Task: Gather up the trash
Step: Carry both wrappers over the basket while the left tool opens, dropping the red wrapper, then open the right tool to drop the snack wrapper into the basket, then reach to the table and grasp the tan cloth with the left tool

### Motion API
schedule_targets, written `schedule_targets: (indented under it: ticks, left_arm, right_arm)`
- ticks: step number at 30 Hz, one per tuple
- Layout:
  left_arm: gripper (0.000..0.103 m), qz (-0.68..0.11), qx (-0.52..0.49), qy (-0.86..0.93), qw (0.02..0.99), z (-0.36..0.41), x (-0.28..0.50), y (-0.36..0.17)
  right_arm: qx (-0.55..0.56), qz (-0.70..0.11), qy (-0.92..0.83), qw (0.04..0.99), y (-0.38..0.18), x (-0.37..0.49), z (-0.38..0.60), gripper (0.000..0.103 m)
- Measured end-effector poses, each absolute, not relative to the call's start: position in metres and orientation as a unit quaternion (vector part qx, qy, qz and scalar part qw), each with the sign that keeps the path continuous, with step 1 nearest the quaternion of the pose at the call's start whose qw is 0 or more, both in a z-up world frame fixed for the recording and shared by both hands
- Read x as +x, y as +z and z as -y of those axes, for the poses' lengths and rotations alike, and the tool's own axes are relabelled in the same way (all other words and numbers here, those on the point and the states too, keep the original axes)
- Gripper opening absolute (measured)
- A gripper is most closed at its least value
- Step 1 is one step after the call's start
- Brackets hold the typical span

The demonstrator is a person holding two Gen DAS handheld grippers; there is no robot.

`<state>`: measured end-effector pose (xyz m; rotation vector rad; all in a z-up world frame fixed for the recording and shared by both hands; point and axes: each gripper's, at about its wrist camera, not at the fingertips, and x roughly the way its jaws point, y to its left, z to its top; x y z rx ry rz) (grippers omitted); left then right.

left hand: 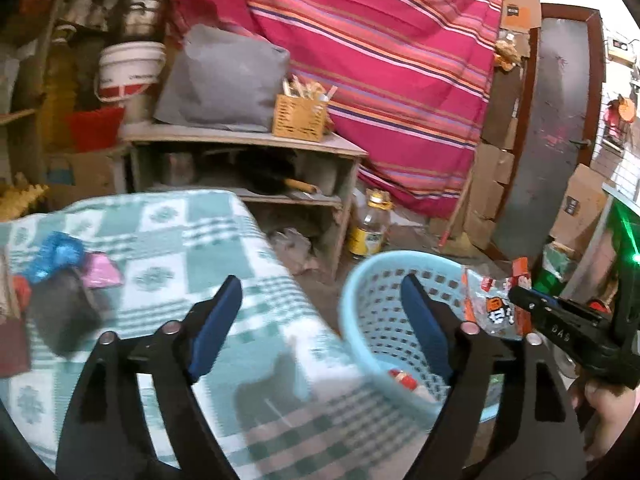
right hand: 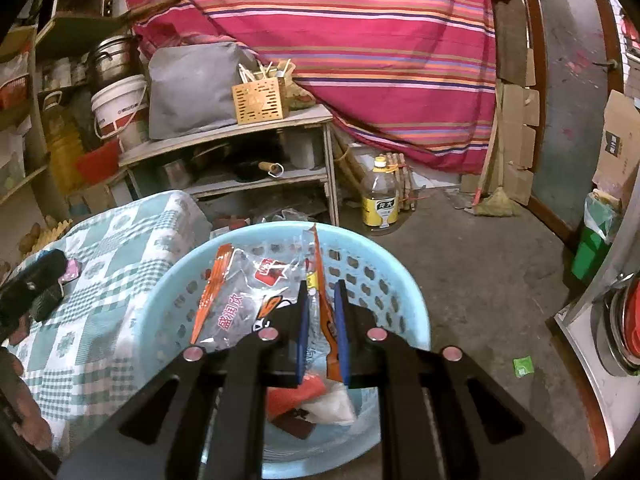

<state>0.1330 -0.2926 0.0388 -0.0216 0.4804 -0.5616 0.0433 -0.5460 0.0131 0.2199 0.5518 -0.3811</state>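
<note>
Closest to us, our right gripper (right hand: 322, 320) pinches a clear snack bag (right hand: 256, 292) by its orange edge and holds it over the blue basket (right hand: 404, 292). The bag is thin and crinkly. We think it is very light and floppy, and a bit slippery, so a flat edge is the best place to pinch it. Red and white wrappers (right hand: 316, 398) already lie in the bottom of the basket.

Our left gripper (left hand: 320, 320) has its fingers spread wide with nothing between them. It hangs between the checked cloth (left hand: 200, 248) and the basket.

A bit farther left, on the cloth, sit a blue crumpled wrapper (left hand: 56, 254) and a pink one (left hand: 102, 272). They look soft and light too. We would grab each one around the middle.

Far back stand a shelf (right hand: 240, 136) and a striped red cloth (right hand: 360, 40).
</note>
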Motion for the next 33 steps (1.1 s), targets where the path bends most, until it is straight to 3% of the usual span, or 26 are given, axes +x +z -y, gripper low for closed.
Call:
schedule_targets:
  ticks: [3,6,7,10,11,13,16,20,33]
  left_arm:
    - [0.093,-0.227,-0.002,-0.246,0.942,0.276,0.133,0.041]
    - [0.094,-0.230,0.004,-0.228,0.946,0.254,0.136,0.041]
    - [0.095,-0.232,0.005,-0.219,0.948,0.244,0.137,0.042]
    - [0.097,-0.231,0.012,-0.196,0.953,0.224,0.139,0.044]
    - [0.097,-0.230,0.014,-0.184,0.956,0.213,0.139,0.045]
    - [0.097,-0.228,0.014,-0.173,0.958,0.197,0.138,0.046]
    - [0.097,-0.230,0.015,-0.149,0.962,0.167,0.138,0.046]
    - [0.097,-0.231,0.014,-0.117,0.966,0.128,0.137,0.044]
    - [0.098,-0.264,-0.011,-0.016,0.964,0.002,0.153,0.025]
  right_arm:
    - [0.102,-0.275,-0.185,0.938,0.013,0.049,0.537,0.014]
    - [0.103,-0.280,-0.193,0.935,0.012,0.052,0.532,0.017]
    - [0.105,-0.280,-0.197,0.934,0.012,0.052,0.531,0.021]
    - [0.108,-0.287,-0.208,0.929,0.011,0.057,0.528,0.052]
    - [0.109,-0.289,-0.209,0.928,0.011,0.059,0.526,0.058]
    - [0.108,-0.291,-0.212,0.927,0.010,0.061,0.524,0.059]
    - [0.108,-0.285,-0.216,0.928,0.012,0.062,0.515,0.077]
    - [0.107,-0.275,-0.202,0.934,0.020,0.066,0.493,0.084]
    - [0.062,-0.262,-0.091,0.959,0.030,0.110,0.361,0.090]
